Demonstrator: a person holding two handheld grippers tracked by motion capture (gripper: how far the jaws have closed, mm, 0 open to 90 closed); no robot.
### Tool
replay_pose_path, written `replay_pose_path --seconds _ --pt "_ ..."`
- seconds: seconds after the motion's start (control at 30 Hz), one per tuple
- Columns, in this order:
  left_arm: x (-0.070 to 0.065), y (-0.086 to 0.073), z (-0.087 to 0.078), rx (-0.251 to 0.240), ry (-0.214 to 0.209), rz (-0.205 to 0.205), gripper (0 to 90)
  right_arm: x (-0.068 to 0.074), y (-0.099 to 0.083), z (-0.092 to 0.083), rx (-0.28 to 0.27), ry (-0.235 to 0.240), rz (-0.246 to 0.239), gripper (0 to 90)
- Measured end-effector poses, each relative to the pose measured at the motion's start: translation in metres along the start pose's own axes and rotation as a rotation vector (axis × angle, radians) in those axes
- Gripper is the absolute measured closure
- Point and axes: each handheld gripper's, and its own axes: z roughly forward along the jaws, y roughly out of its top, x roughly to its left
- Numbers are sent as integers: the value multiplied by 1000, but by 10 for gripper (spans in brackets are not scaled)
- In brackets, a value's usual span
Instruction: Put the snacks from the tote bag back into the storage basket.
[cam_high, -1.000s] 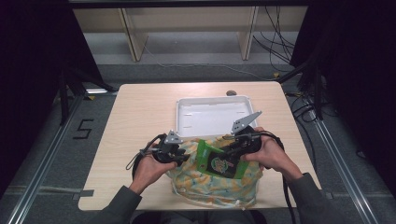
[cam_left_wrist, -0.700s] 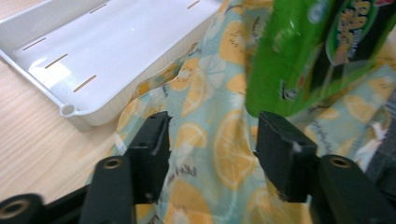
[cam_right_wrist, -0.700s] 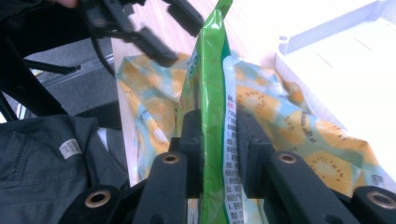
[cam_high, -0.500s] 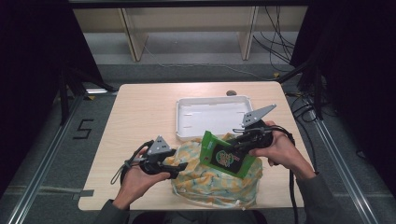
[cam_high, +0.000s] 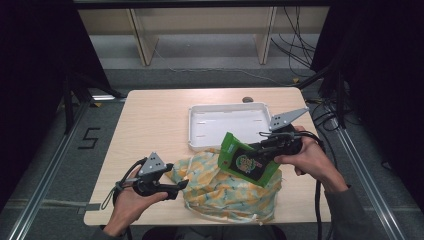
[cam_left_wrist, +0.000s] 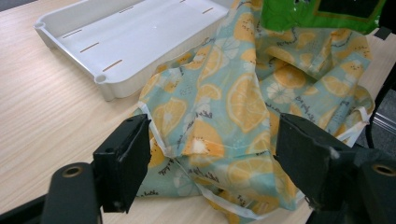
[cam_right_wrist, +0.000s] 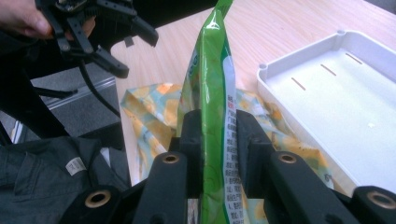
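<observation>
**Green packet held over a citrus-print bag at the counter**

From the high view, a person works at a light wooden counter (cam_high: 150, 120) with a pair of tongs in each hand. The right tongs (cam_high: 257, 150) are clamped on a green packet (cam_high: 245, 160), holding it tilted just above a cloth bag (cam_high: 225, 192) printed with orange slices. The bag lies crumpled at the near edge of the counter, between the two hands. The left tongs (cam_high: 177, 186) sit low at the bag's left side, their tips right at the cloth. A white tray (cam_high: 192, 131) lies beyond the bag, toward the far side of the counter, with its near edge close to the cloth.

From the left gripper view, the left tongs (cam_left_wrist: 212, 149) stand wide apart, one jaw on either side of a raised fold of the bag (cam_left_wrist: 233, 107). They hold nothing. The bottom edge of the green packet (cam_left_wrist: 322, 14) hangs above the bag's far side, and the white tray (cam_left_wrist: 107, 84) rests on the counter (cam_left_wrist: 42, 126) just beside the cloth.

From the right gripper view, the right tongs (cam_right_wrist: 215, 135) grip the green packet (cam_right_wrist: 212, 65) edge-on, with the packet standing upright between the jaws. The bag (cam_right_wrist: 149, 112) lies below it, the white tray (cam_right_wrist: 327, 107) sits to the right, and the left tongs (cam_right_wrist: 130, 42), jaws apart, show at upper left in the other hand.
</observation>
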Motion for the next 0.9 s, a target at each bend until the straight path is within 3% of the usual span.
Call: replay_pose_path --seconds 0.03,0.13,0.2,0.23,0.27,0.37,0.43,0.47,0.53,0.57,0.6,0.63,0.7,0.73,0.77,0.8,0.87,0.9 --pt "0 -1 -1 3 -2 14 261 -1 0 1 -21 -6 -8 757" --pt "-2 -4 -5 0 14 33 259 -1 2 -2 -12 -6 8 757" --pt "-2 -6 -8 1 22 26 247 -3 2 -2 -30 -10 -3 757" --pt "-3 -8 -7 -17 24 8 244 -2 2 -4 -20 -4 19 756" --pt "-4 -9 -8 -17 27 -7 244 -3 3 -4 -20 -8 11 757" --pt "-7 -15 -10 -24 40 -21 244 -4 3 -5 -31 -6 25 757" --pt "-9 -19 -11 -20 29 -5 243 -5 4 -6 -30 -8 34 757" --pt "-11 -21 -11 -26 21 -22 238 -6 4 -6 -39 -9 20 757" --pt "-12 -22 -16 -24 33 -9 224 -6 5 -8 -41 -7 40 757" --pt "-13 -23 -16 -40 32 -32 222 -9 6 -10 -52 -12 25 757" --pt "-12 -23 -18 -35 30 -16 218 -9 6 -10 -58 -15 33 757" --pt "-13 -24 -19 -43 36 -30 217 -9 6 -11 -64 -14 48 757" --pt "-12 -26 -20 -48 34 -29 217 -12 7 -14 -79 -21 34 757" --pt "-11 -27 -21 -35 37 -21 217 -11 7 -15 -81 -10 54 757" --pt "-12 -29 -20 -43 40 -44 217 -12 7 -16 -74 -17 56 757" --pt "-11 -31 -20 -22 42 -31 217 -14 8 -16 -97 -29 46 757" --pt "-10 -33 -20 -12 39 -22 217 -16 9 -18 -92 -29 58 757" --pt "-11 -34 -19 -25 38 -40 217 -17 9 -18 -95 -23 61 757"
